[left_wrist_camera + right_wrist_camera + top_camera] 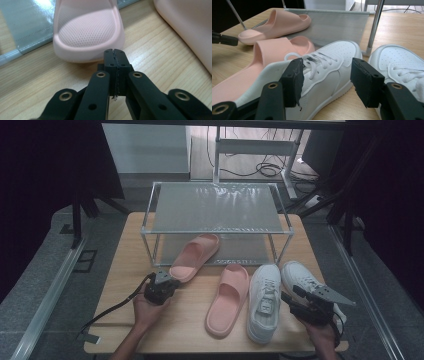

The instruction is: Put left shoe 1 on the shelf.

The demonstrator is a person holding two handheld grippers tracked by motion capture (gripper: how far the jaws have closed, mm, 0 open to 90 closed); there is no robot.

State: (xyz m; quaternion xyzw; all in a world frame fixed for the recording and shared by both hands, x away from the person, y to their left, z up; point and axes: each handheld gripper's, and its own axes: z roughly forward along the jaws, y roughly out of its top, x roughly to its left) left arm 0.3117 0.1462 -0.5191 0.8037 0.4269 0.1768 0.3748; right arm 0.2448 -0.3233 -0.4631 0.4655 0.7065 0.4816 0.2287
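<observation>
Right gripper (289, 301) near worktop's front right edge, jaws apart, straddling rear of left white lace-up sneaker (263, 301), pads not pressing it. Second white sneaker (305, 282) just beside. Left gripper (167, 281) front left, jaws closed together on nothing, tips just short of heel of pink foam slide sandal (195, 256), whose toe end lies on lower shelf of metal-framed rack (218, 210). Other pink slide (228, 299) flat on light wooden worktop (125, 270) between sandal and sneakers.

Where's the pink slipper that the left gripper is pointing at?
In the high view, that slipper lies left of centre, toe under the wire rack, heel just ahead of the shut left gripper.
</observation>
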